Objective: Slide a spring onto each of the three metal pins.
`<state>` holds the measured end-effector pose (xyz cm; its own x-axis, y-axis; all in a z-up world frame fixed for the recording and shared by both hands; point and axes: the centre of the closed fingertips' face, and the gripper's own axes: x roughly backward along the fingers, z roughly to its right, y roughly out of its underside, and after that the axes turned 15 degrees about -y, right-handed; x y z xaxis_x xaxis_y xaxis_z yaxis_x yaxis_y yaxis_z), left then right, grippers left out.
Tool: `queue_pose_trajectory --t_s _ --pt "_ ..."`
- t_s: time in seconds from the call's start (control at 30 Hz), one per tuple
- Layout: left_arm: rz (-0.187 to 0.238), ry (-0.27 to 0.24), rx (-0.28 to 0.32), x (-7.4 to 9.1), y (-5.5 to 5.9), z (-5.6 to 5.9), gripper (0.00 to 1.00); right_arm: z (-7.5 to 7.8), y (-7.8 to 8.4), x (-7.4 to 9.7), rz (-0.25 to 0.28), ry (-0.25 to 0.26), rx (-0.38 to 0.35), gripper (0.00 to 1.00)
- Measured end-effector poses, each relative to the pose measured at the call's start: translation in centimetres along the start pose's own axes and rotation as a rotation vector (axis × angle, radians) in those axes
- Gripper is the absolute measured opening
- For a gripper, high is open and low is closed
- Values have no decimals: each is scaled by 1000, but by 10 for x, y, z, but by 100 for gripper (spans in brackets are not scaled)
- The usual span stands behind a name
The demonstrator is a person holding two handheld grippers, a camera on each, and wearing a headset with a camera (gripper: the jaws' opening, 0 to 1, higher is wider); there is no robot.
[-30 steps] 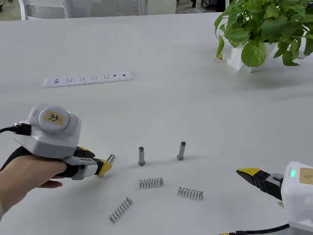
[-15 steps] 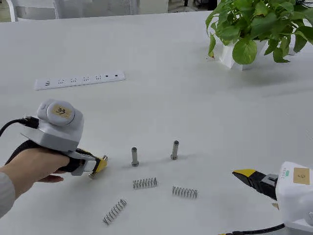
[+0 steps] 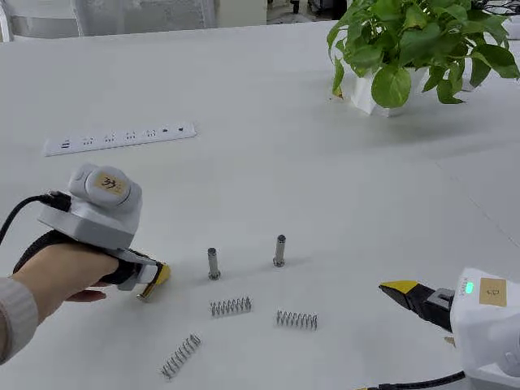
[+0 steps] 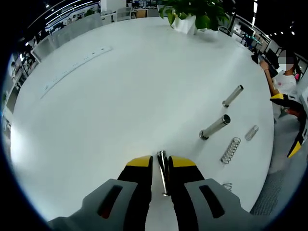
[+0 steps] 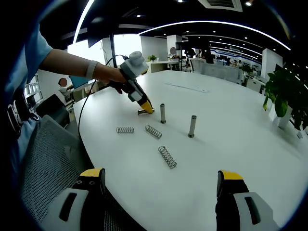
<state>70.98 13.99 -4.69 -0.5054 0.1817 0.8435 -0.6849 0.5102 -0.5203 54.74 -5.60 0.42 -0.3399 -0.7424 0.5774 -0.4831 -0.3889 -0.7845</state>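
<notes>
Two metal pins stand upright on the white table, one [image 3: 213, 264] on the left and one [image 3: 279, 250] on the right. Three springs lie in front of them: a middle spring [image 3: 231, 306], a right spring [image 3: 296, 319] and a near-left spring [image 3: 179, 356]. My left gripper [image 3: 153, 280] is left of the pins, shut on a third pin [image 4: 162, 171] that lies low near the table. From the left gripper view the upright pins [image 4: 215, 127] [image 4: 233, 95] are off to the right. My right gripper [image 3: 402, 288] hovers open at the near right, with nothing between its jaws [image 5: 161, 175].
A white power strip [image 3: 120, 138] lies at the far left. A potted plant [image 3: 406, 49] stands at the far right. A black cable [image 3: 24, 213] trails from the left gripper. The table's rounded near edge [image 5: 96, 154] runs close to the springs.
The left gripper has tipped its nose downward, lowering the held pin toward the table. The head camera has shifted, so the whole scene sits further left. The right gripper has hardly moved.
</notes>
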Motion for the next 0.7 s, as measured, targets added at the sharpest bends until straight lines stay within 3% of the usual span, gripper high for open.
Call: queue_pose_trajectory --t_s 0.23,0.47,0.7 --pt "-25 -68 -102 -1 1 -3 7 -1 1 -1 -6 -1 3 96" --pt "-42 -80 -88 -3 1 -5 6 -5 2 -5 -13 -7 7 95" --pt "-11 -88 -60 -3 2 -6 5 -7 3 -6 -11 -10 4 95"
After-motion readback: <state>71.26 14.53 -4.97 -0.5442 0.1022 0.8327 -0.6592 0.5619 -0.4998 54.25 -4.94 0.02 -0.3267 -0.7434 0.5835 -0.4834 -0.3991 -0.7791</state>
